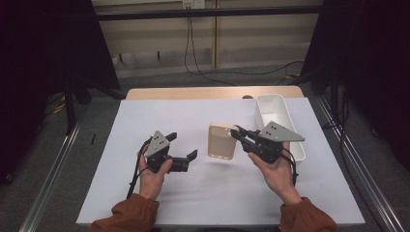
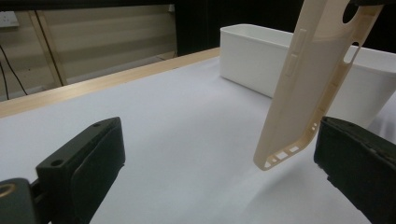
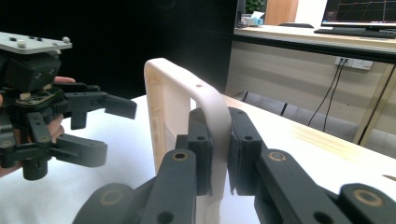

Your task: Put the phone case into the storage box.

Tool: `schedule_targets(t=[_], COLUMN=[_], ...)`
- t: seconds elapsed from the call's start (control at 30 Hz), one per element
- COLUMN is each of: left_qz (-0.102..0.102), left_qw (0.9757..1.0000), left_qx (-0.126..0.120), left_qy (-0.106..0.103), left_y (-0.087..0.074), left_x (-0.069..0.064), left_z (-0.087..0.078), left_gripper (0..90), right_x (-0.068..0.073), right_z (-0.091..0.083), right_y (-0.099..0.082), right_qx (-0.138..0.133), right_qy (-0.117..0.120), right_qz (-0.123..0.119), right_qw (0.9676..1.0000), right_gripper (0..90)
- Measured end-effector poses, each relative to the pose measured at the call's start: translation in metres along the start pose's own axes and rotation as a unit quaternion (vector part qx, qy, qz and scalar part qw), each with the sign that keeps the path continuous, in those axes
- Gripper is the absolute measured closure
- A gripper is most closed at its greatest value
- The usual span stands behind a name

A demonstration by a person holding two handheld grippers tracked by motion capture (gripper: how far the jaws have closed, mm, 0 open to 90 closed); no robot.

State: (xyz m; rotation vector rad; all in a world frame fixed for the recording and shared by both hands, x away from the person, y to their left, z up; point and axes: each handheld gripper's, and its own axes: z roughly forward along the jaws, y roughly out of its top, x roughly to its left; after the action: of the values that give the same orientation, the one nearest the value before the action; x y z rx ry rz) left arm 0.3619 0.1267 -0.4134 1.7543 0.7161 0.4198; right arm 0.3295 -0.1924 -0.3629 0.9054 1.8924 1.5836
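A cream phone case (image 1: 222, 141) hangs upright above the white sheet, gripped at one corner edge by my right gripper (image 1: 238, 132), which is shut on it. The right gripper view has both pads clamped on the case's rim (image 3: 168, 102). My left gripper (image 1: 183, 146) stands open to the left of the case, a short gap away, with nothing between its jaws. In the left gripper view the case (image 2: 308, 88) hangs ahead, tilted, close to the right-hand jaw and apart from it. The right gripper view also takes in the left gripper (image 3: 109, 133), open.
A white rectangular bin (image 1: 270, 104) stands at the table's back right, just behind my right hand; it looks empty. A white sheet (image 1: 169, 116) covers the wooden table (image 1: 193, 93). Dark curtains flank both sides.
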Motion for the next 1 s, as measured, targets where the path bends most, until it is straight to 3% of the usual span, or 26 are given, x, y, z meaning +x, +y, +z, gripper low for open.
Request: schedule_targets(t=[0.2, 0.27, 0.37, 0.5, 1.0], left_qz=[-0.001, -0.01, -0.002, -0.01, -0.006], left_qw=[0.9997, 0.9995, 0.9991, 0.9986, 0.9966], left_qx=[-0.017, -0.019, -0.023, -0.034, -0.054], left_qy=[0.019, 0.021, 0.036, 0.039, 0.063], left_y=[-0.002, -0.004, -0.006, -0.007, -0.004], left_x=[0.004, 0.005, 0.007, 0.009, 0.015], left_z=[-0.011, -0.015, -0.022, -0.031, -0.057], left_gripper=[2.2, 2.2, 2.2, 2.3, 2.3], right_x=[-0.005, -0.006, -0.009, -0.011, -0.02], right_z=[-0.007, -0.009, -0.012, -0.015, -0.025], right_y=[0.001, 0.001, 0.001, 0.001, 0.006], right_qx=[-0.002, -0.002, -0.002, -0.002, -0.008], right_qy=[-0.007, -0.01, -0.012, -0.016, -0.029], right_qz=[-0.001, 0.0, -0.001, 0.002, 0.001], right_qw=[1.0, 0.9999, 0.9999, 0.9999, 0.9995], right_gripper=[81.2, 81.2, 81.3, 81.3, 81.3])
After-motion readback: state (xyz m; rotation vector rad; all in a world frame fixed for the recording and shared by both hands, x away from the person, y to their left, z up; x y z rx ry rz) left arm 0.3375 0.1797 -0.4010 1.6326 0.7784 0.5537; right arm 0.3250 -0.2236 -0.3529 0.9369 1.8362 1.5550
